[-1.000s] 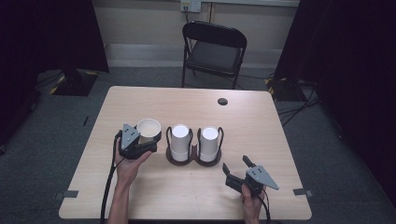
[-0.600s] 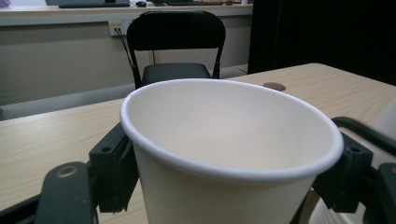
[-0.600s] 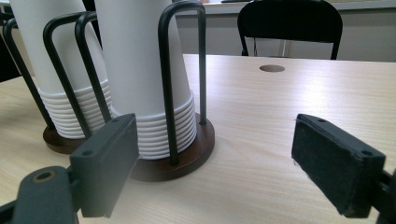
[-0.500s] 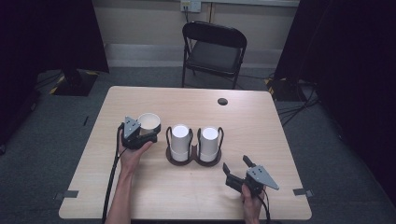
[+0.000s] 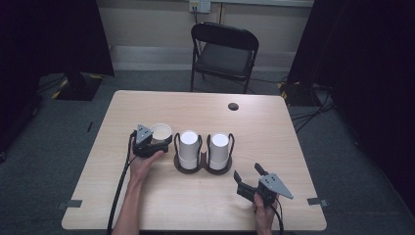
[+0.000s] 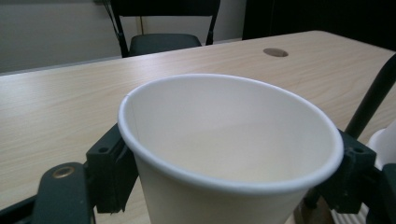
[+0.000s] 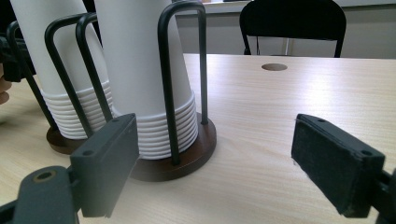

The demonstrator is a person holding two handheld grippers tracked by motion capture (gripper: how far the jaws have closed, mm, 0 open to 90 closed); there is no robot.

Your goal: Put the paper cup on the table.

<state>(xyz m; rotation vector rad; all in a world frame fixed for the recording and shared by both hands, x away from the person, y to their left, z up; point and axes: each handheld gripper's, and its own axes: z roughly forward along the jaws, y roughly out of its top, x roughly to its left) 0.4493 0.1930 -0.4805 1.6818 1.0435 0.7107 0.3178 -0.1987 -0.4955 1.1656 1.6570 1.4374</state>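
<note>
Working from the left, we have the left gripper (image 5: 157,142) around a single paper cup (image 5: 160,132), which stands upright, mouth up, on the counter (image 5: 274,127) just left of the cup holder (image 5: 203,166). Its fingers (image 6: 109,172) flank the cup's wall below the rim and have just been opening, so we judge the cup set down and the grip letting go; whether the pads touch it, we cannot tell. Next come two stacks of upside-down cups (image 5: 189,147) in the holder's wire loops. At the right, the right gripper (image 5: 250,175) waits near the holder, fingers (image 7: 336,163) wide and empty. Left to do, we judge: withdraw the left gripper.
</note>
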